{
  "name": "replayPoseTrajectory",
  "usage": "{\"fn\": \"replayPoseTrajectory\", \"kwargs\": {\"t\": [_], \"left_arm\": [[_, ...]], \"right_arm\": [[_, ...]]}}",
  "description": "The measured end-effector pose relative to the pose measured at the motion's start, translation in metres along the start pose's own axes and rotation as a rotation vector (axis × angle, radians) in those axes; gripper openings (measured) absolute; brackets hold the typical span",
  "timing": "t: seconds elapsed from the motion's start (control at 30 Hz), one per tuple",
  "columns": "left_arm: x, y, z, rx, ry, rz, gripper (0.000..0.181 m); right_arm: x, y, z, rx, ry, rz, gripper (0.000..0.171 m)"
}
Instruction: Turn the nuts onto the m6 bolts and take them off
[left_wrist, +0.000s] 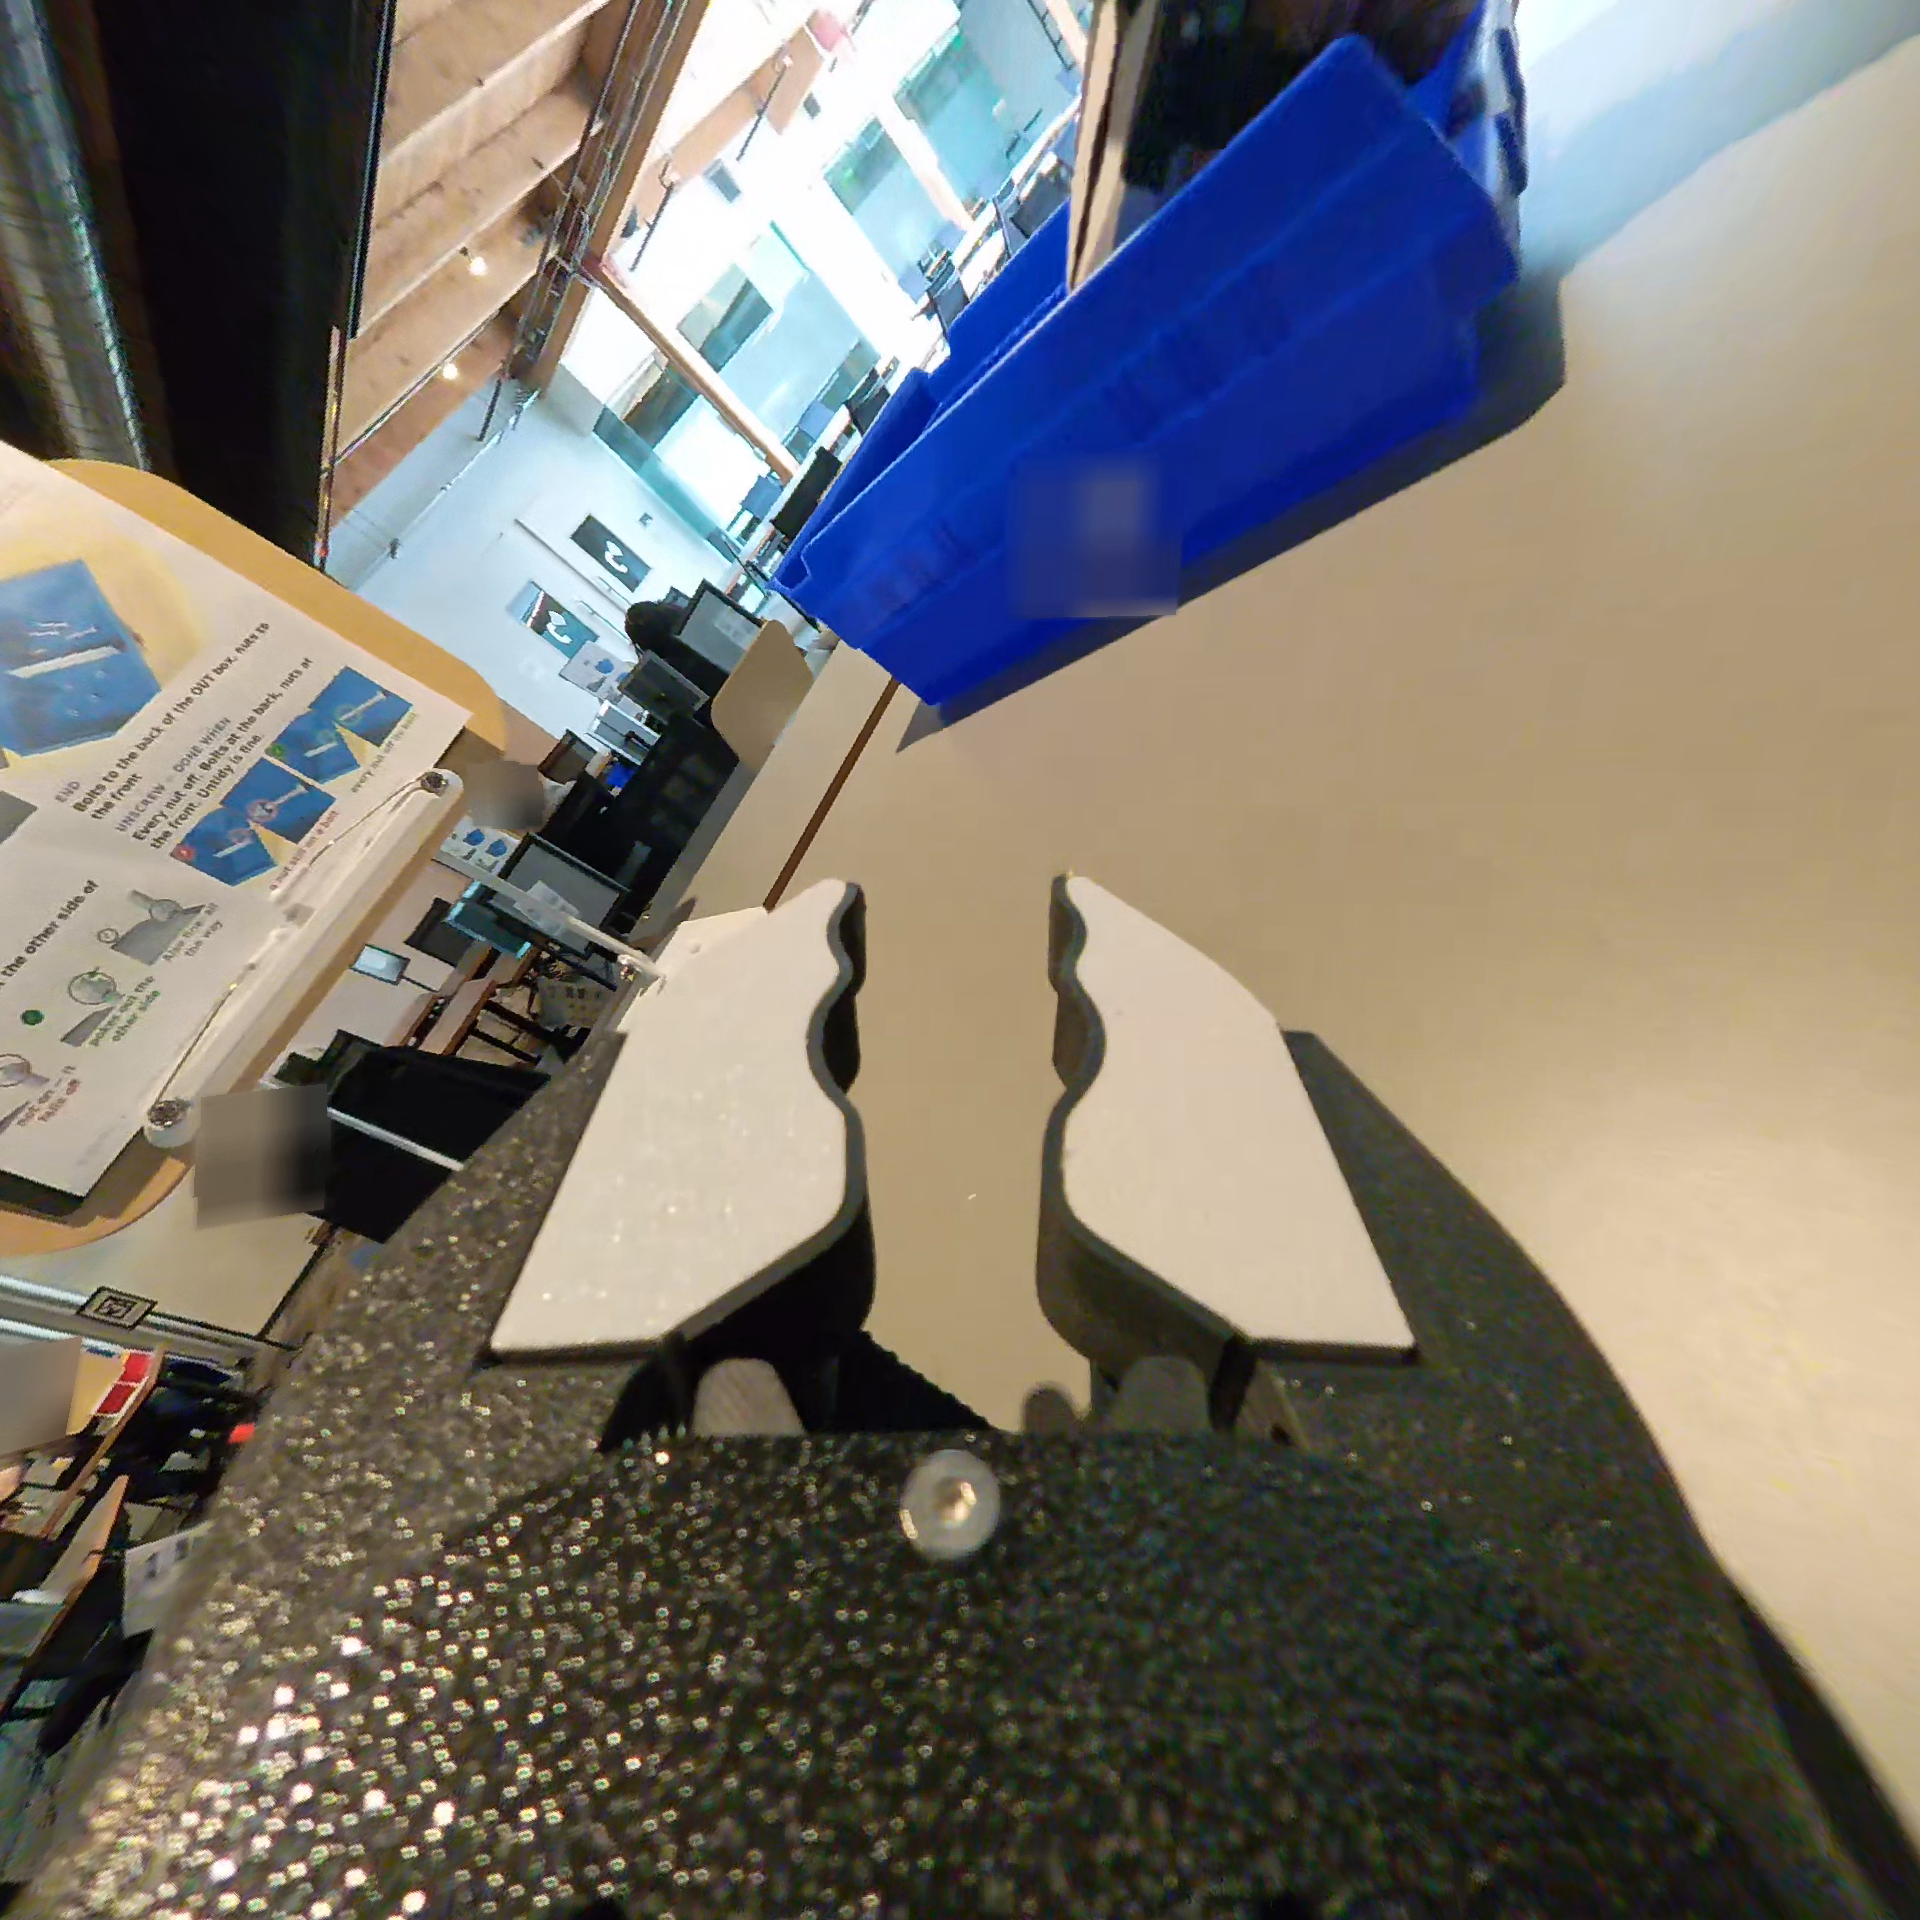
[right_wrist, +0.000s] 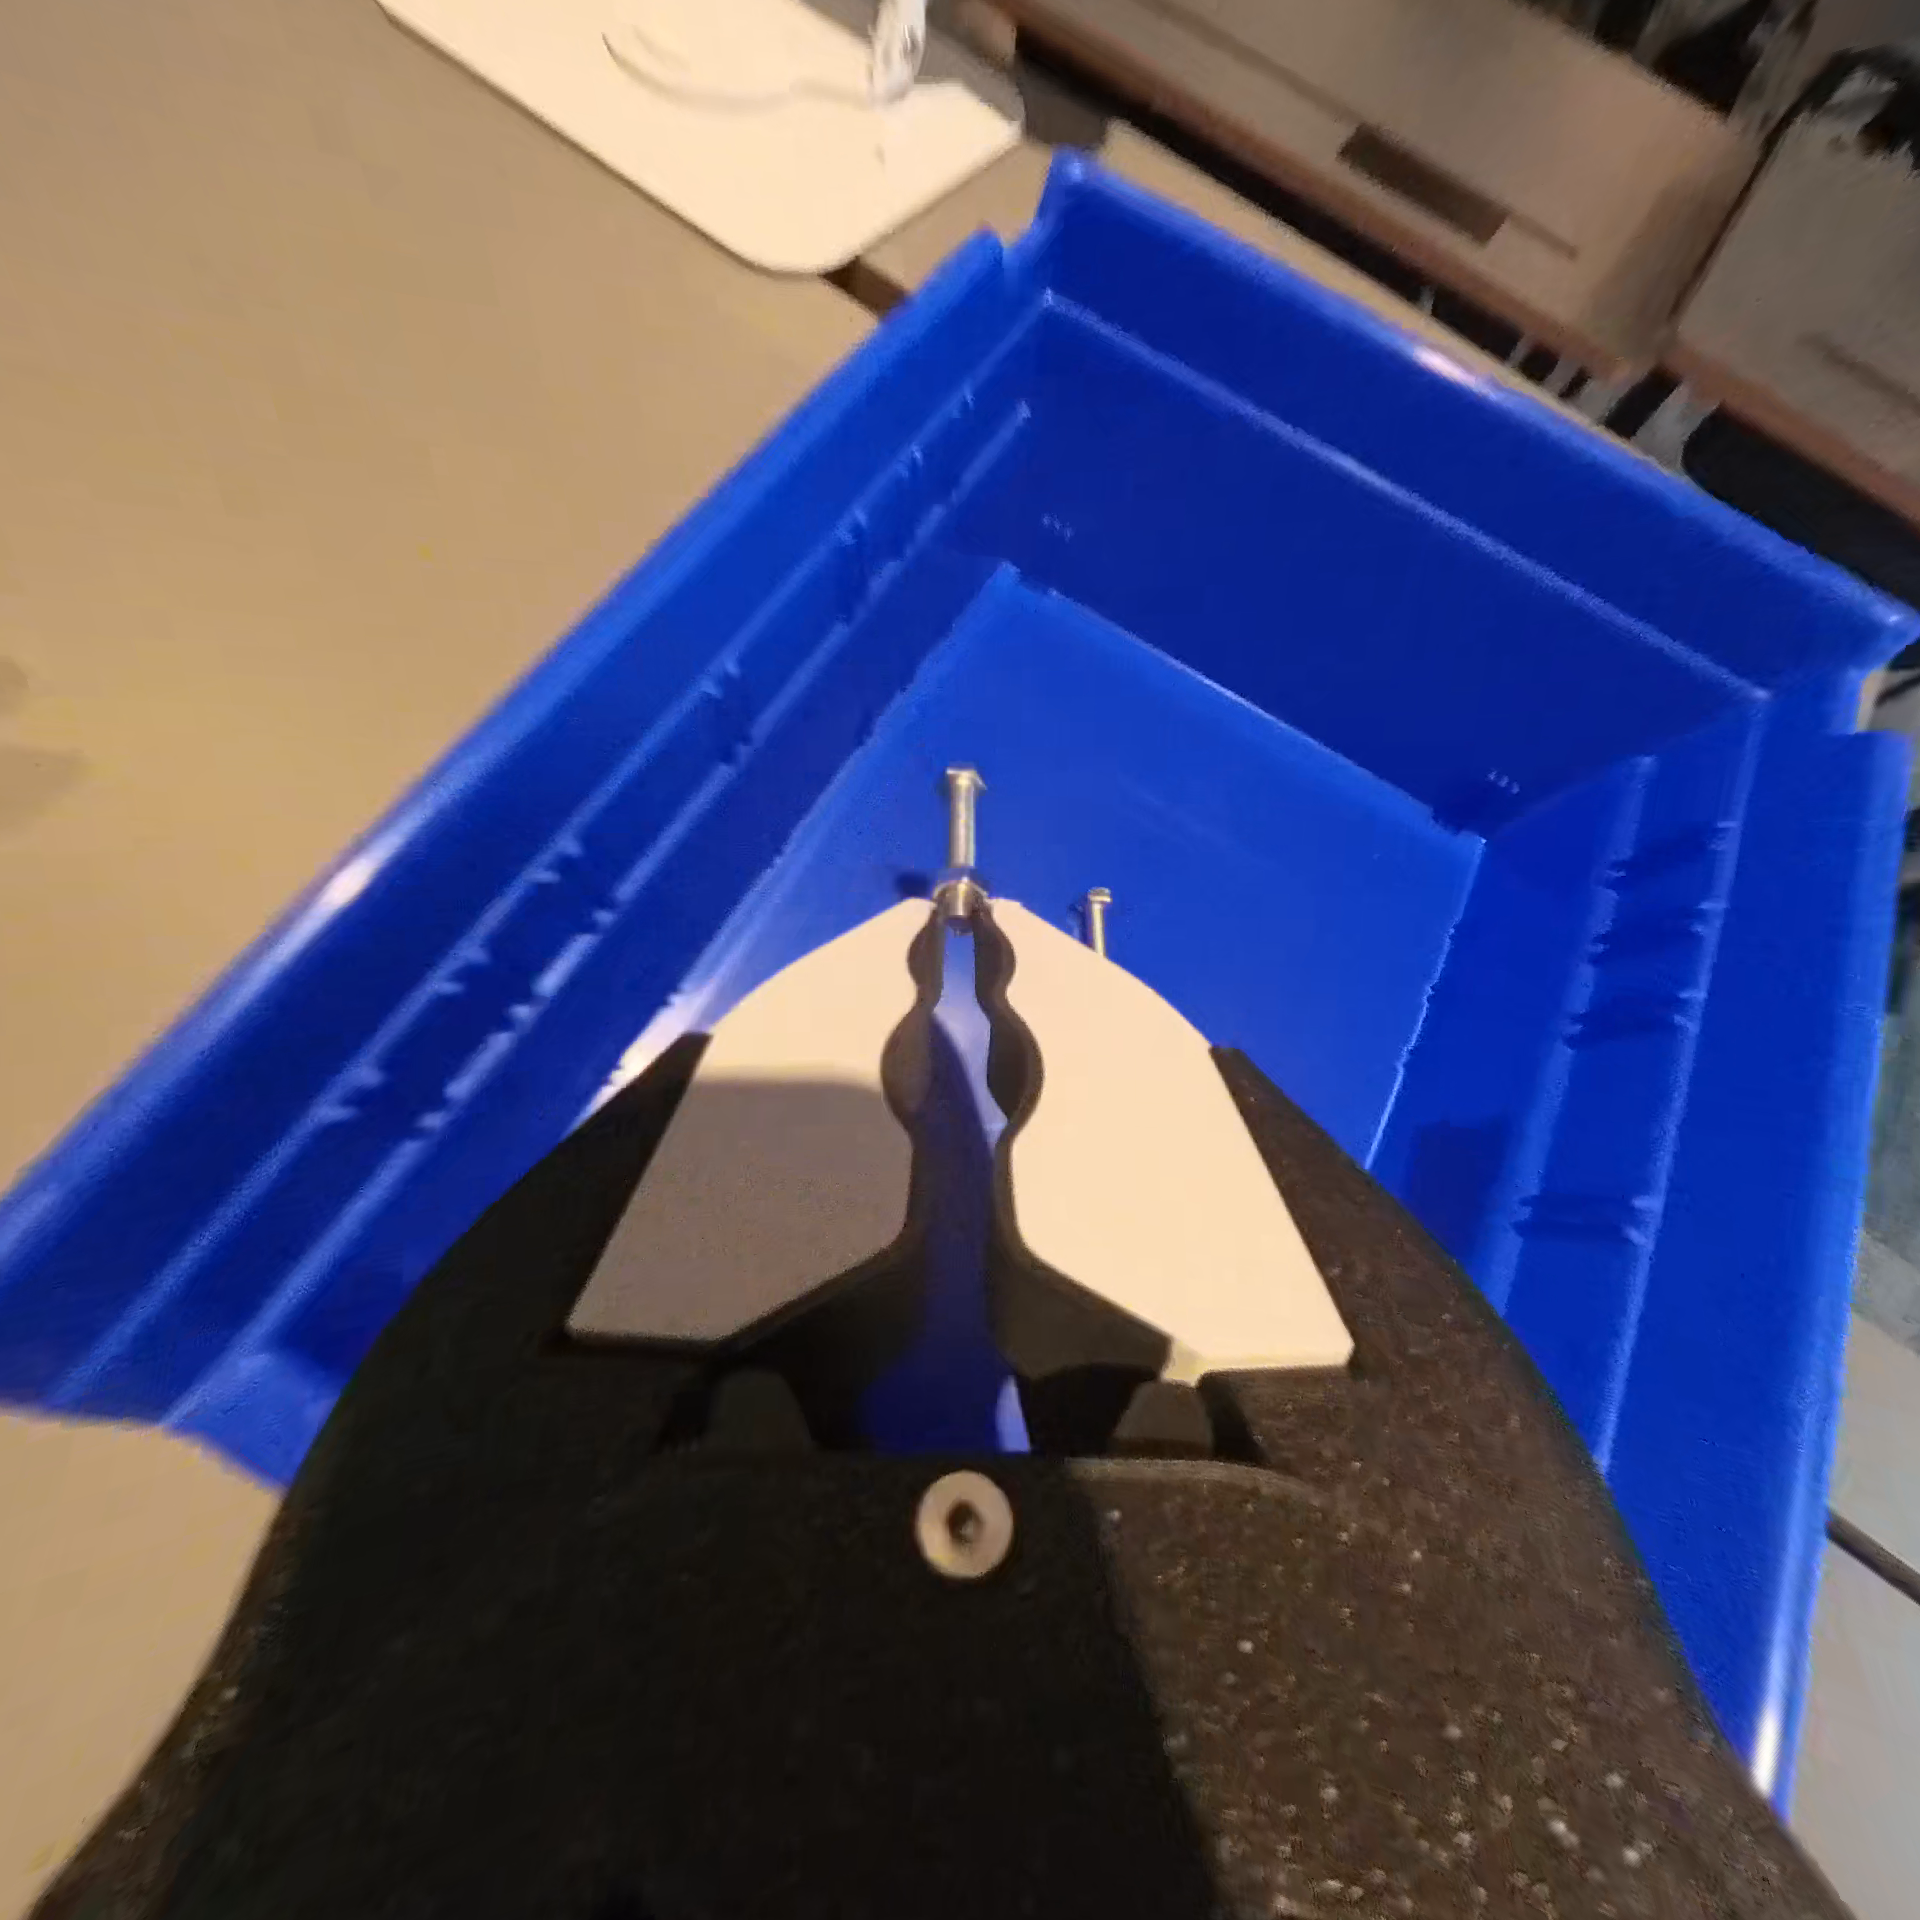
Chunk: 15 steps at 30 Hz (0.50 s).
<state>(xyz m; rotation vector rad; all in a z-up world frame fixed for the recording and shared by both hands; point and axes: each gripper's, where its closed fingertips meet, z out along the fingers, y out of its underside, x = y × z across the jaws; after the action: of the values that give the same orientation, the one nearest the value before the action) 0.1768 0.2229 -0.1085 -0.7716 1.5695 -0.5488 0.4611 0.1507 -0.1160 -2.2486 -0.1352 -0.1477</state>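
Jaws of the right gripper (right_wrist: 961, 920) are standing nearly closed, tips pinching a bolt (right_wrist: 958, 831) at the nut (right_wrist: 957, 896) threaded on its shank; the bolt's head is pointing away from the camera. Gripper is reaching down into a blue bin (right_wrist: 1299, 582), the bolt hanging over the bin floor. A second bolt (right_wrist: 1096, 914) is peeking out just right of the fingertips, partly hidden behind the right finger; whether it is resting on the floor cannot be told. View is motion-blurred.

Left gripper (left_wrist: 956, 904) is holding its jaws moderately apart, nothing between the fingers (left_wrist: 717, 1101). It is hovering over a beige table (left_wrist: 1455, 831), tilted steeply. Two blue bins (left_wrist: 1195, 416) are sitting on the table ahead of it, well apart from the tips. An instruction sheet (left_wrist: 156, 831) on a wooden board is standing off to the left, with an office space showing beyond.
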Motion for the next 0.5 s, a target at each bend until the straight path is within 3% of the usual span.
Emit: {"fn": "replayPoseTrajectory", "kwargs": {"t": [0.2, 0.4, 0.5], "left_arm": [[-0.002, 0.005, -0.002, -0.013, -0.01, 0.004, 0.032], [-0.004, 0.005, -0.004, -0.01, -0.011, 0.006, 0.031], [-0.004, 0.005, -0.004, -0.008, -0.007, 0.006, 0.03]], "right_arm": [[0.018, 0.037, 0.035, -0.235, 0.025, -0.037, 0.006], [0.025, 0.052, 0.033, -0.33, 0.057, -0.055, 0.006], [0.03, 0.051, 0.023, -0.333, 0.099, -0.065, 0.024]]}}
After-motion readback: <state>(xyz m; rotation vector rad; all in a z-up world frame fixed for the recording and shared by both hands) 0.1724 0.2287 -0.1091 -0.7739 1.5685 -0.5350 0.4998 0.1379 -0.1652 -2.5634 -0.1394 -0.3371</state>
